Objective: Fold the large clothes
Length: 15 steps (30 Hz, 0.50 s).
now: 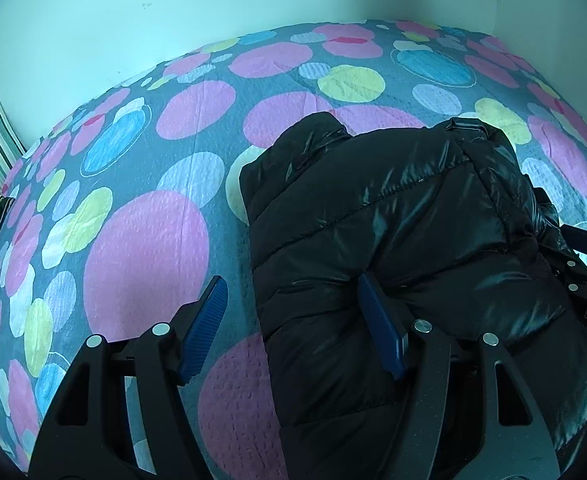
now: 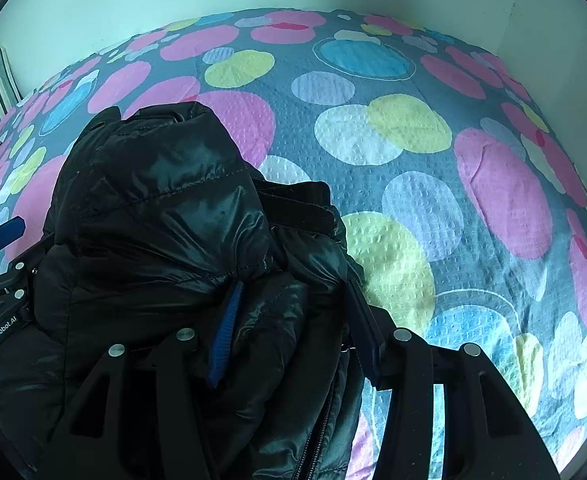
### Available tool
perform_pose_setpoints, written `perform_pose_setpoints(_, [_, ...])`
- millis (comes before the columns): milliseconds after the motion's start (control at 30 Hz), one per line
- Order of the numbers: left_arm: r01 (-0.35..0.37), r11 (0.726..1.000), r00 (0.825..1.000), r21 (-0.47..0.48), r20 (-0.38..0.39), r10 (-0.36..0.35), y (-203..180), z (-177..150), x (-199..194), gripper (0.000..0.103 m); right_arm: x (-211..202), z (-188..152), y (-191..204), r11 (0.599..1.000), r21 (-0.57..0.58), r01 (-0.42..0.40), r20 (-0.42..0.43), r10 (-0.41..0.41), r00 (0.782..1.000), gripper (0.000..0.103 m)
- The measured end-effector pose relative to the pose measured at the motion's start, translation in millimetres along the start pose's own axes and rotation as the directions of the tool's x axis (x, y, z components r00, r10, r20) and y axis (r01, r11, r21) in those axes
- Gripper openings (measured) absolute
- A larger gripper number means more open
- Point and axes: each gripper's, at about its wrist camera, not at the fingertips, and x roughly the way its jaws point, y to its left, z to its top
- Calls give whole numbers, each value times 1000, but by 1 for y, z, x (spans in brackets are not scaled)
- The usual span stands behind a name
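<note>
The black puffer jacket (image 1: 393, 240) lies bundled on the spotted bedspread (image 1: 145, 240), already doubled into a thick block, its long axis running away from me toward the wall (image 1: 133, 20). My left claw (image 1: 293, 328) is spread wide at the jacket's left edge: one blue finger hangs over bare bedspread, the other presses into the padding, so nothing is pinched there. My right claw (image 2: 293, 328) sits on the opposite edge, also apart, and a fat roll of jacket (image 2: 165, 208) fills the gap between its fingers. I think that roll is only straddled, not clamped, though the folds hide the far finger's tip and I can't be sure.

So the bundle lies between my two hands and slightly ahead of both, each equally near. The zip (image 2: 317, 440) runs down by the right claw, nearest me. My read: the next move is a squeeze from both sides or a fold along that long axis, and slippery fabric may spring back.
</note>
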Motion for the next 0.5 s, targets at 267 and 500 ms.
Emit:
perform_pose_setpoints(267, [-3,1000,1000,1,7,3,-2,-2,1,66,0,-3,-2,1000,28,-11,26,11,1000,50])
perform_pose_setpoints(500, [9,999,998,-40,58,-7,8,-4,-13,67,-20,-2,-6,998,49,-33,88,29,996,52])
